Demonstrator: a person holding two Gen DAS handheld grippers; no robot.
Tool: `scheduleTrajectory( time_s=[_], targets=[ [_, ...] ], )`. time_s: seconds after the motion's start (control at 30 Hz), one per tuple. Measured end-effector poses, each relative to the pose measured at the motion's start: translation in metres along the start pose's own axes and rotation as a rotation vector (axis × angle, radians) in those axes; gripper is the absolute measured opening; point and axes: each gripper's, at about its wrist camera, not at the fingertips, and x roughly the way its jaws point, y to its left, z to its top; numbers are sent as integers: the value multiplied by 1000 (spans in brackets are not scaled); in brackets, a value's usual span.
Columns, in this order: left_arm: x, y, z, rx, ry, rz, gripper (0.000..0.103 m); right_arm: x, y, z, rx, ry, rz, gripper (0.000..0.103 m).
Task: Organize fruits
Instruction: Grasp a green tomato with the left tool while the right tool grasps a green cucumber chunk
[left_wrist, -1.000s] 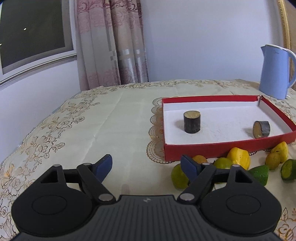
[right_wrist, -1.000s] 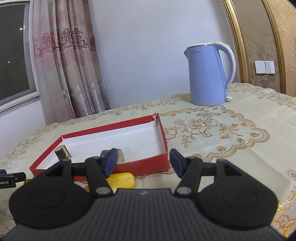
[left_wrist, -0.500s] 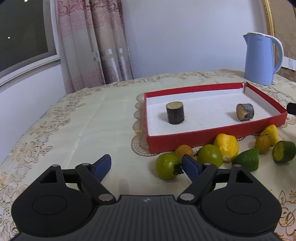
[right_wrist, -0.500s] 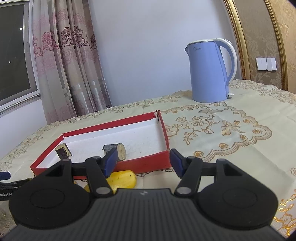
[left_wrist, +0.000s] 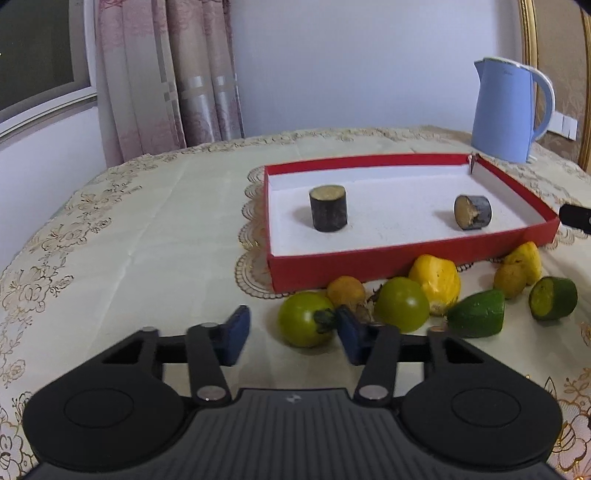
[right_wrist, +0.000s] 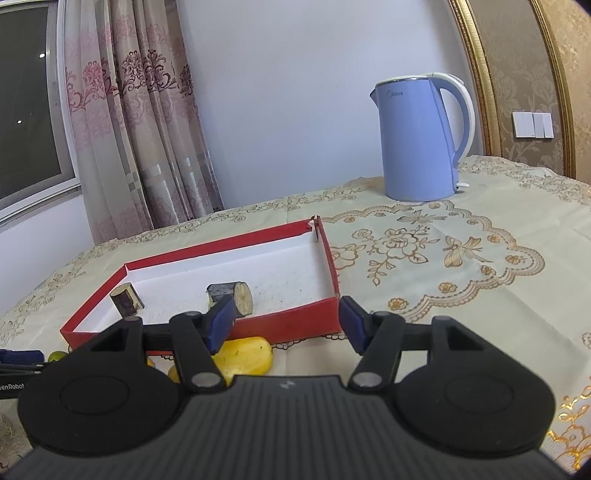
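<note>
Several fruits lie on the tablecloth in front of a red box (left_wrist: 369, 258): two green tomatoes (left_wrist: 301, 317) (left_wrist: 402, 303), a yellow fruit (left_wrist: 436, 280), a small orange one (left_wrist: 345, 290) and green cut pieces (left_wrist: 476, 312). My left gripper (left_wrist: 293, 334) is closing with the nearer green tomato between its jaws. The right pad touches the stem side and the left pad stands apart from it. My right gripper (right_wrist: 286, 323) is open and holds nothing, in front of the box's near corner (right_wrist: 295, 319), with a yellow fruit (right_wrist: 247, 354) below it.
Two dark cylindrical pieces (left_wrist: 328, 208) (left_wrist: 472, 212) sit inside the white-lined box. A blue kettle (left_wrist: 506, 110) stands at the back right of the table. Curtains, a window and a wall are behind. The tablecloth left of the box is bare.
The left gripper has turned toward the fruits and its jaws have narrowed around the nearer green tomato. The right gripper has stayed still.
</note>
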Motion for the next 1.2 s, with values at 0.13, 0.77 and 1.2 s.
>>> scheduleTrajectory(
  time_s=[0.13,0.77,1.2],
  targets=[
    [3,1,-1,-6,14,-11,33,0,0,0,1,-1,0,60],
    [1,24,-6,-157,-10,-47,33,-30,-1,1,-41,61,17,60],
    [2,26,-7,-178,-9,-61,33,-22,38,-21,-112,176,80,53]
  ],
)
